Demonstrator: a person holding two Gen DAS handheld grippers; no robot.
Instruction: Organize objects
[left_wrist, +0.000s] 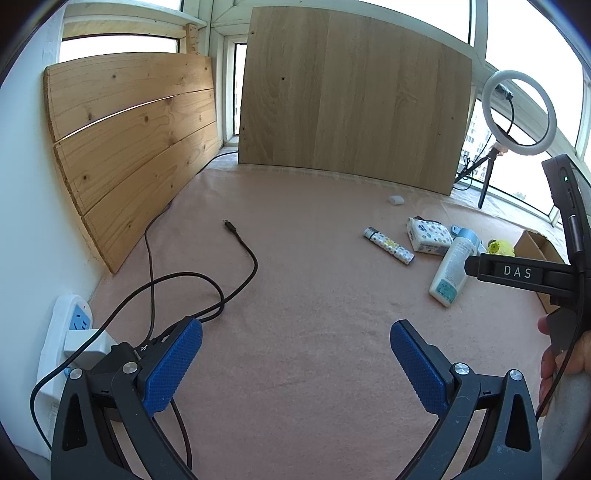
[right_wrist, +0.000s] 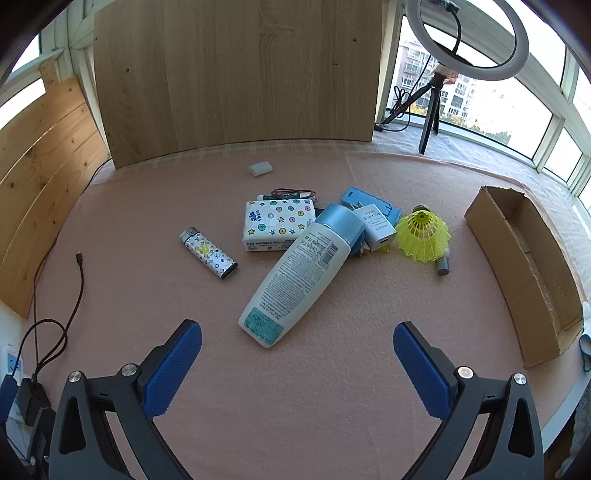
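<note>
A white lotion bottle with a blue cap lies tilted on the pink mat, just ahead of my open right gripper. Behind it sit a patterned tissue pack, a patterned lighter, a white charger plug, a blue item and a yellow shuttlecock. An open cardboard box stands at the right. My left gripper is open over bare mat, far left of the pile; the bottle, lighter and tissue pack show at its right.
A dark cable snakes across the mat from a white power strip at the left. Wooden boards lean along the back. A ring light on a tripod stands back right. A small white eraser-like block lies near the board.
</note>
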